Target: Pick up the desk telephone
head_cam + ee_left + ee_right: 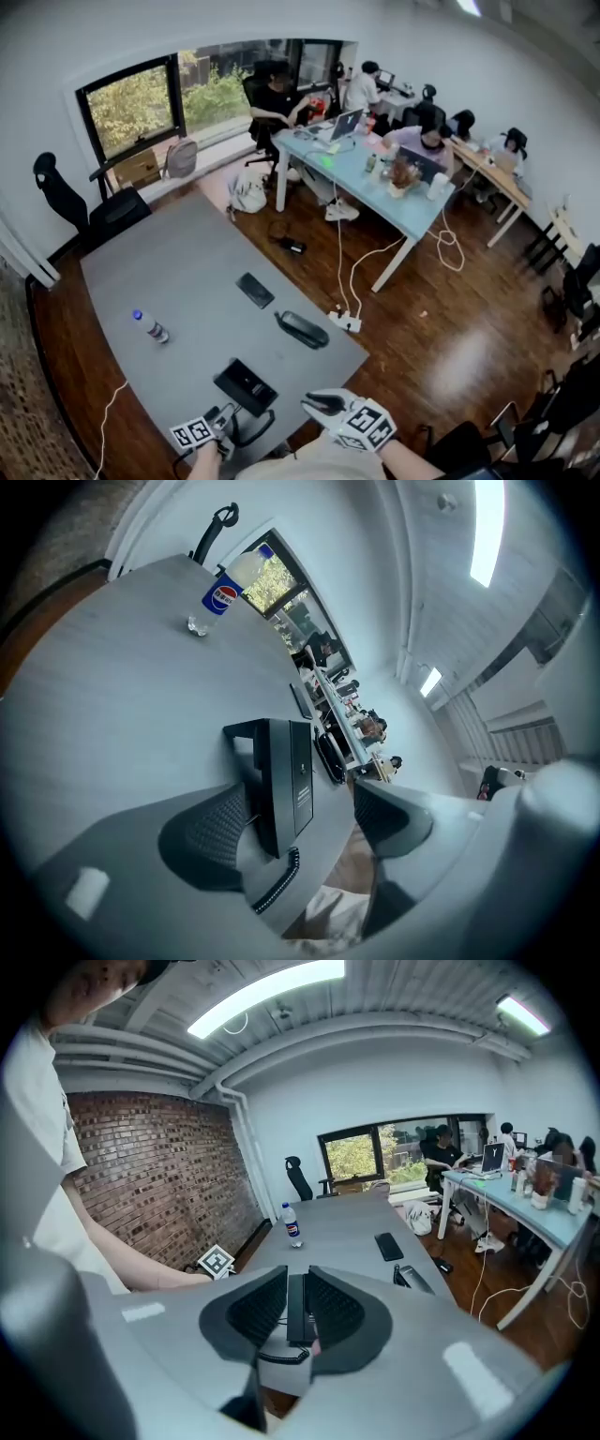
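Note:
The black desk telephone (246,384) lies flat near the front edge of the grey table (178,262), and its coiled cord (253,431) loops off that edge. My left gripper (221,419) is open. In the left gripper view the telephone (281,780) has its near end in the gap of that gripper (305,803), close to one finger (211,836) and well apart from the other. My right gripper (314,403) hovers off the table edge, right of the telephone, and holds nothing. Its jaws (296,1283) are shut to a thin slit through which the telephone shows.
Farther along the table lie a black handset-shaped piece (302,329), a dark smartphone (255,290) and a capped bottle (150,326). A power strip (345,321) and cables lie on the wooden floor to the right. People sit at a blue desk (412,202) beyond.

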